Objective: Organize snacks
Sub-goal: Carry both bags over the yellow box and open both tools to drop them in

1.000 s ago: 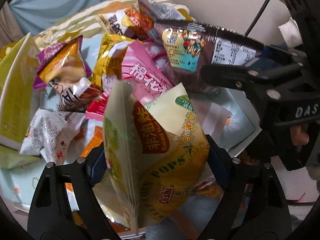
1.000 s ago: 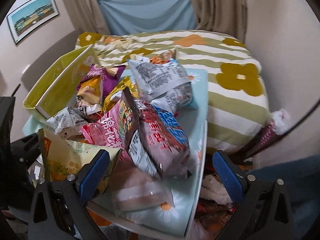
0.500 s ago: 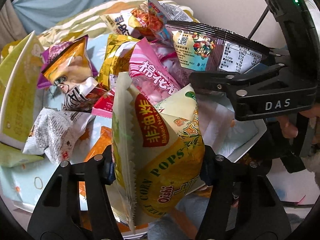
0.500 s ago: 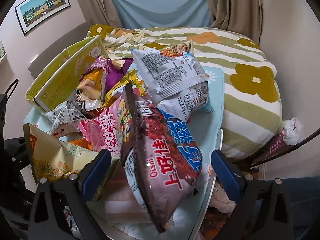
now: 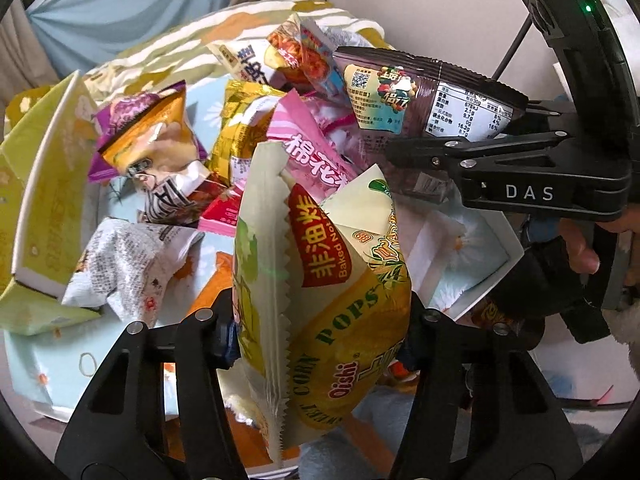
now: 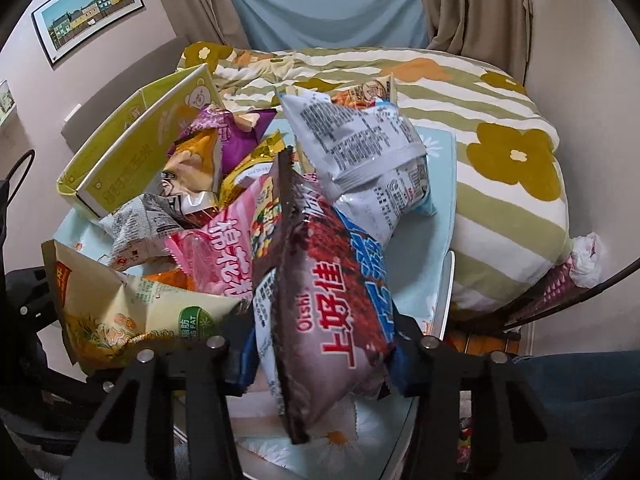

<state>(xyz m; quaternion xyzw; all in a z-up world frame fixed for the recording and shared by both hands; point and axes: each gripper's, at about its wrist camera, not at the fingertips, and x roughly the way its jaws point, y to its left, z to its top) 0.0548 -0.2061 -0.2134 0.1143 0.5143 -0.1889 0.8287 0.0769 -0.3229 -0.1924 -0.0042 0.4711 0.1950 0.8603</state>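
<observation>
While clamped upright, corn pops bag (image 5: 320, 300) fills left tongs (image 5: 320, 320).

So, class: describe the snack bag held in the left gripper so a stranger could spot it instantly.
Start at the heap of snack packets on the pale blue tray by the bed. At its near edge, the left gripper pinches the yellow corn pops bag, the only one with a red "Baked" badge.

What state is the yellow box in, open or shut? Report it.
Open. The yellow box lies on the tray with its flap lifted and its white inside showing. Cannot tell what it holds.
</observation>
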